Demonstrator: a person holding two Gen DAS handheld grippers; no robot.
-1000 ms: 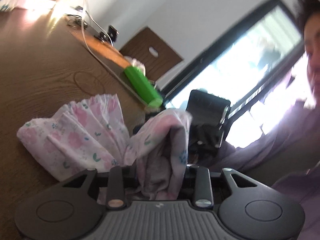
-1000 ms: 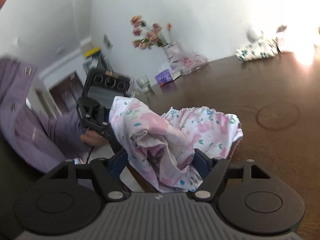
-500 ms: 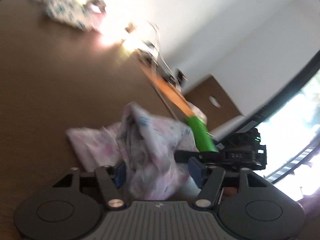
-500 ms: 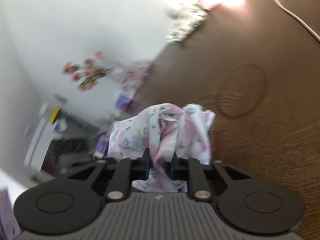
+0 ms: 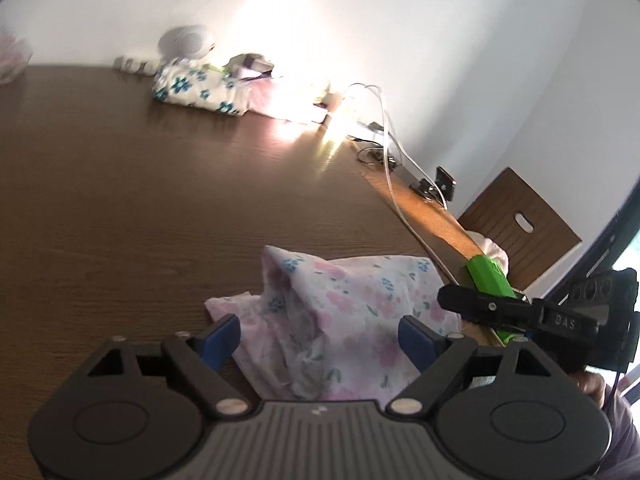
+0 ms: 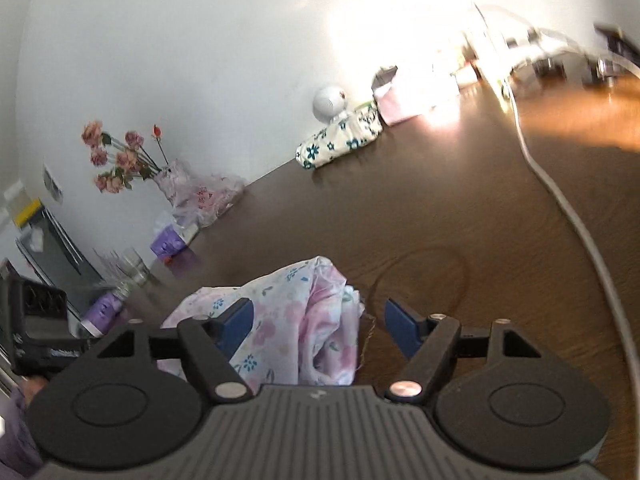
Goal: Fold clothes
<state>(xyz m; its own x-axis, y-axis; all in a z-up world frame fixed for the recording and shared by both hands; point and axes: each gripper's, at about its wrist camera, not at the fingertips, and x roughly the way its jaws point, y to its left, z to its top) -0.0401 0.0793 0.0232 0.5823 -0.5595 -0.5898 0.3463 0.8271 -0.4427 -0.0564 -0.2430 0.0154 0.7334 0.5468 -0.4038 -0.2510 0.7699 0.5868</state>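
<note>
Left wrist view: the left claw (image 5: 320,330) is spread wide, and the pink floral garment (image 5: 344,320) is seen bunched on the brown bench (image 5: 160,200) between its fingers. The right claw (image 6: 318,322) is likewise held apart around the cloth.

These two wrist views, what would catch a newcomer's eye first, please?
The pink flowered cloth lies crumpled on the dark wooden table, between the spread fingers of the open left claw and right claw. Sun glare blazes at the far wall beside a folded blue-flowered bundle. A bright green roll sits at the table's right edge.
</note>
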